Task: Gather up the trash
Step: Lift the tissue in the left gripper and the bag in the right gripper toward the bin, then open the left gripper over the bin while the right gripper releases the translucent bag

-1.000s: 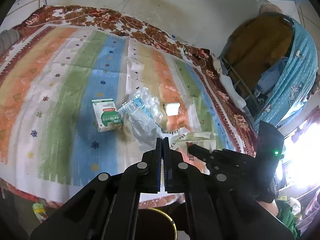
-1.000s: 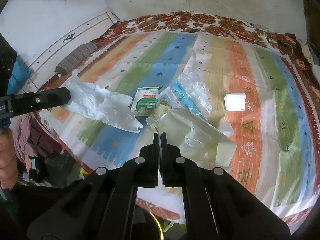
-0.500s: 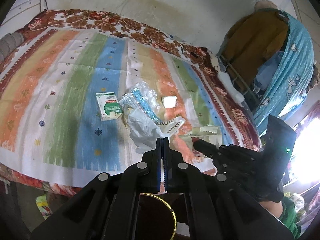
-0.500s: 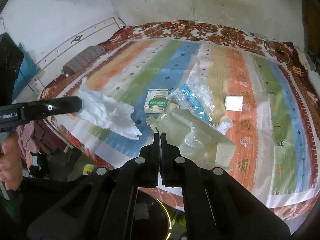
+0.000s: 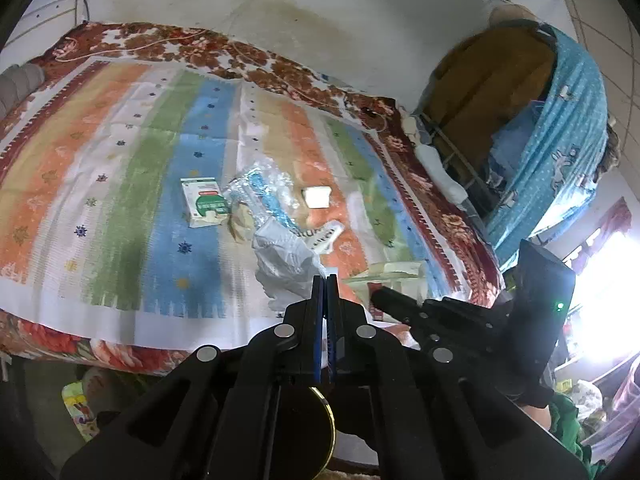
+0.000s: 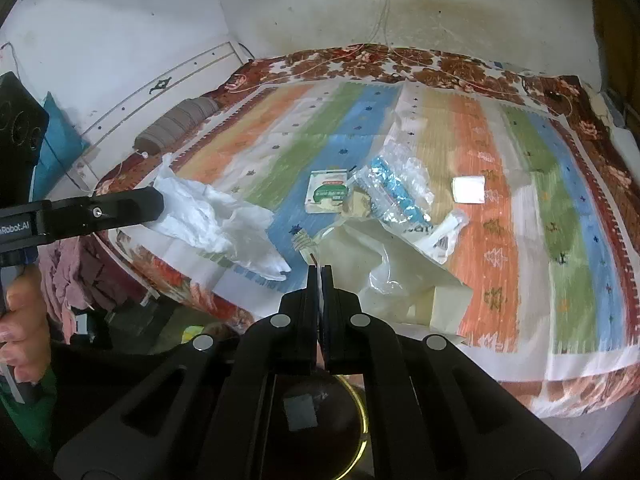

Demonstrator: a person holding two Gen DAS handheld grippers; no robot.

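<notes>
Broadly, a bed [image 6: 500, 240] with a striped cover fills the middle of both views, its near edge low in frame. At right-view centre, a cream bag [image 6: 392, 272] hangs from the right gripper [image 6: 319, 270], jaws closed on its edge. At left centre, the left gripper [image 6: 154, 202] has jaws shut on a white bag [image 6: 216, 224]. Left on the bed above centre are a clear wrapper [image 6: 396, 188], a green box [image 6: 326, 196] just left of it, and a small white pad [image 6: 469, 189] to the right.
</notes>
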